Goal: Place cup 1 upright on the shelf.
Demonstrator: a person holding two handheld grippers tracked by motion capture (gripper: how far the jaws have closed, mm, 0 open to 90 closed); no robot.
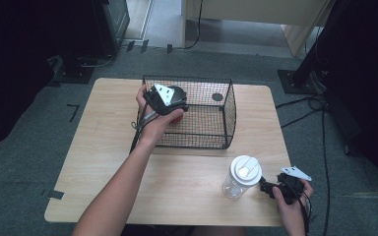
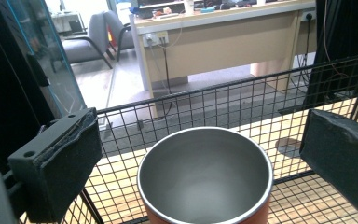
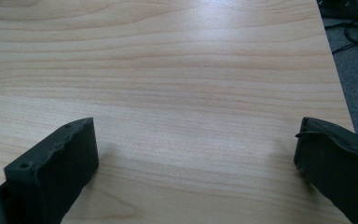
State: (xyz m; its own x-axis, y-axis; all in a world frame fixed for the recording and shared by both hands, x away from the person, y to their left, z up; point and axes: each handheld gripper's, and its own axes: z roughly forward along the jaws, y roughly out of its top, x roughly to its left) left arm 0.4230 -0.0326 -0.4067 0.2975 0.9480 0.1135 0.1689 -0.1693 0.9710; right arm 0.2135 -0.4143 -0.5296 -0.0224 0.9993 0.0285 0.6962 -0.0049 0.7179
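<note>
— So, what's the left gripper (image 1: 176, 109) doing over that basket (image 1: 229, 110)?

— It hangs inside the basket's near-left corner, fingers (image 2: 58, 165) spread wide on either side of the cup (image 2: 205, 175). The cup stands upright on the basket floor, red outside and steel inside, with nothing in it. Neither finger touches it, as far as I can see.

— Picking it up or just set it down?

— Can't tell from here. If it's a grasp, I'd want the gripper lower first, so the pads meet the wall below the rim rather than the lip itself, and centred so both pads land together. A steel wall is slick; an uneven squeeze could tip the cup against the mesh.

— And the lift?

— Straight up, I'd say, till it clears the basket's top edge.

— The right gripper (image 1: 271, 188)?

— Low over the counter (image 1: 187, 196) at the near-right corner, fingers (image 3: 56, 170) spread, holding nothing. A clear jar (image 1: 241, 176) with a white lid stands just beside it, apart from the fingers.
</note>
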